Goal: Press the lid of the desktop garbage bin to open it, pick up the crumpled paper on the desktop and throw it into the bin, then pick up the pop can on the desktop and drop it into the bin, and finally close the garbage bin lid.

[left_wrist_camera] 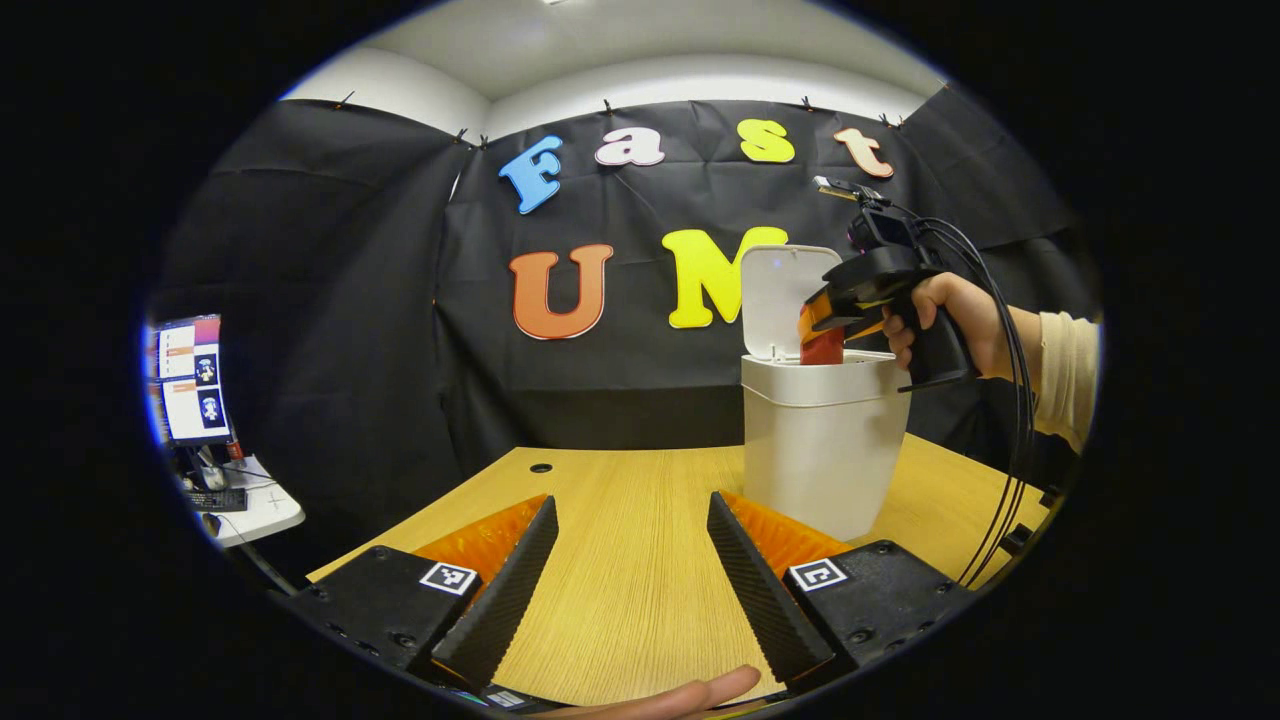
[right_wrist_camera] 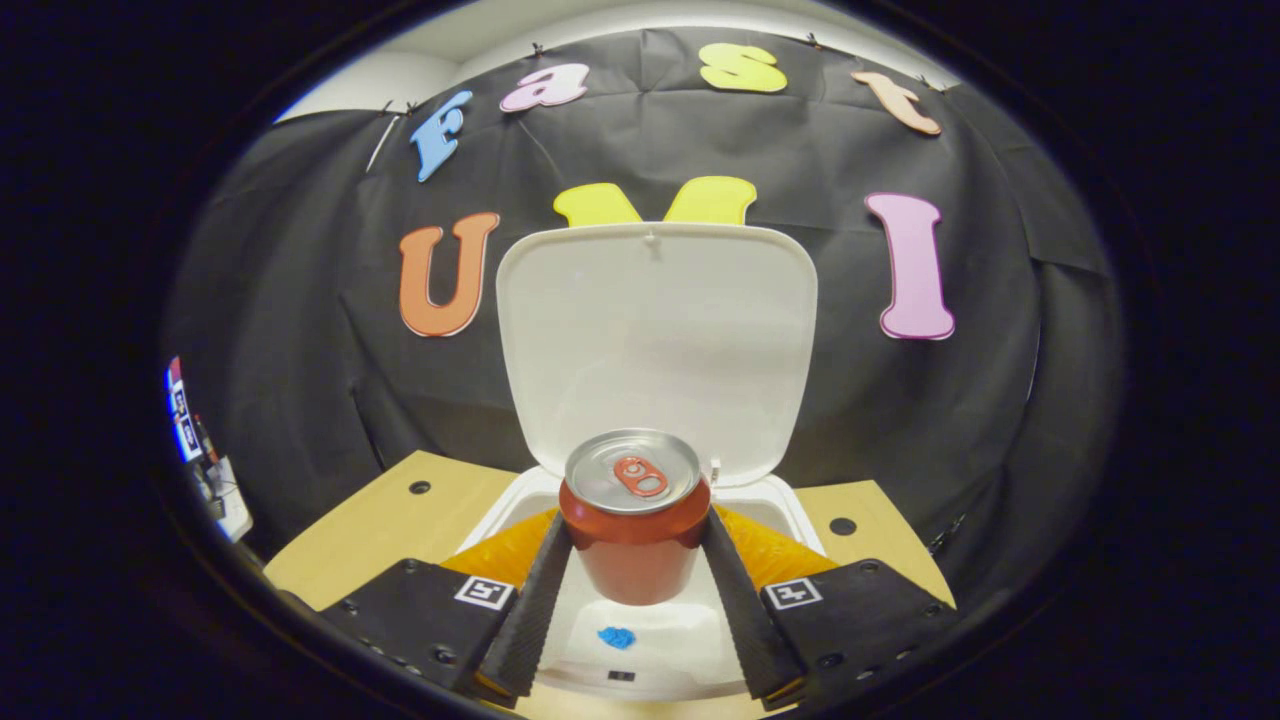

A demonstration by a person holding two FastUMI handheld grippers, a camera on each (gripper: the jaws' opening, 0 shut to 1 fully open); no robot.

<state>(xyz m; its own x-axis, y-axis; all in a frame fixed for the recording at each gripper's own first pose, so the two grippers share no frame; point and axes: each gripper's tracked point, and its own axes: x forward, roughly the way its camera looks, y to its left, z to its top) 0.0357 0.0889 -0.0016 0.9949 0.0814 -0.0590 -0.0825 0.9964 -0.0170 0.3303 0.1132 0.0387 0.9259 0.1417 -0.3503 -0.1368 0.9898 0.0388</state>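
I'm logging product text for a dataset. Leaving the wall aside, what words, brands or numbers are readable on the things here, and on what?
Nothing can be quoted:
Can: no text; just its metal top and red side show.
Bin and lid: plain, no text.
Square markers on the left gripper and right gripper: patterns, not words.
Screen: too small and blurred to read.

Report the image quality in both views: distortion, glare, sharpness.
Left gripper view: fisheye bends the table edge; the bin and the right gripper look sharp, with a soft glow on the lid. Right gripper view: even light, a dull sheen on the pop can top, the lid's outline bulged by the lens; the blue paper below is small but clear.
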